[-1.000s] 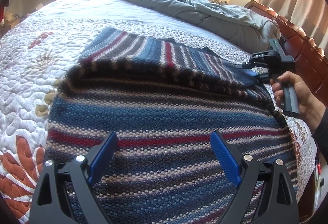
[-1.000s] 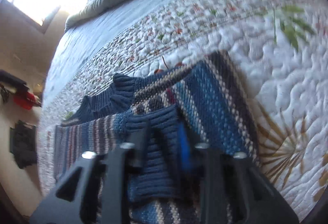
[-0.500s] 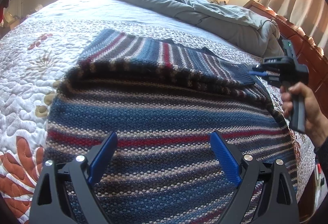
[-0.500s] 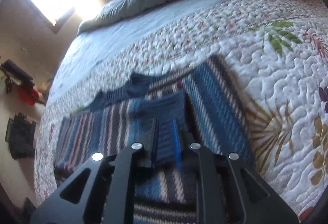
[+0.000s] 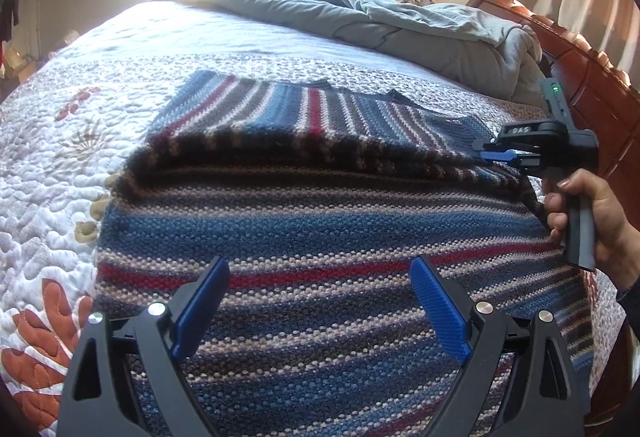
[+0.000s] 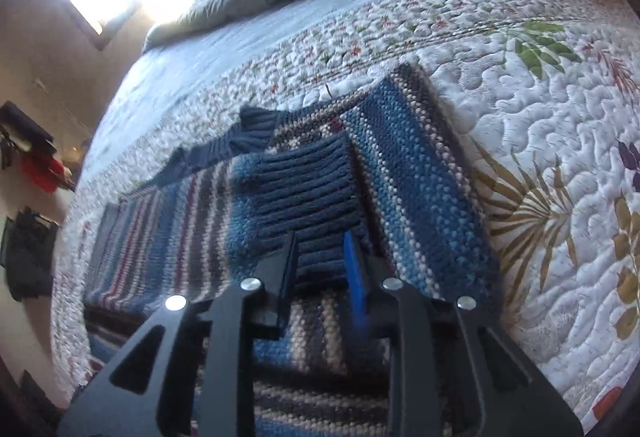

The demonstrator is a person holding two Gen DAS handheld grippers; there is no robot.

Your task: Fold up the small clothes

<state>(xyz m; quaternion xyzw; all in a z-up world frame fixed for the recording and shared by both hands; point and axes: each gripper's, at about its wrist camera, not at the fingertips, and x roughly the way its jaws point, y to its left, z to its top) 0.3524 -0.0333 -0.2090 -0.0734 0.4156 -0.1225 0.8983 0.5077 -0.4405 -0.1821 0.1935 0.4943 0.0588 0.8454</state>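
Centre frame: the blue, red and cream striped knitted sweater (image 5: 320, 221) lies folded on the quilted floral bedspread (image 5: 60, 141). Your left tool (image 5: 320, 301) gapes empty; your right tool (image 6: 320, 265), jaws just opening, straddles its ribbed navy cuff (image 6: 312, 189).

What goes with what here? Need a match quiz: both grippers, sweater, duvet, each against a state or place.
Things:
1. left gripper
2. right gripper
3. striped sweater
4. grey duvet

States or places:
A. bunched at the far end of the bed
B. jaws wide apart, nothing between them
C. lying partly folded on the quilt
D. jaws narrowly apart at the ribbed cuff

Pairs: 1-B, 2-D, 3-C, 4-A
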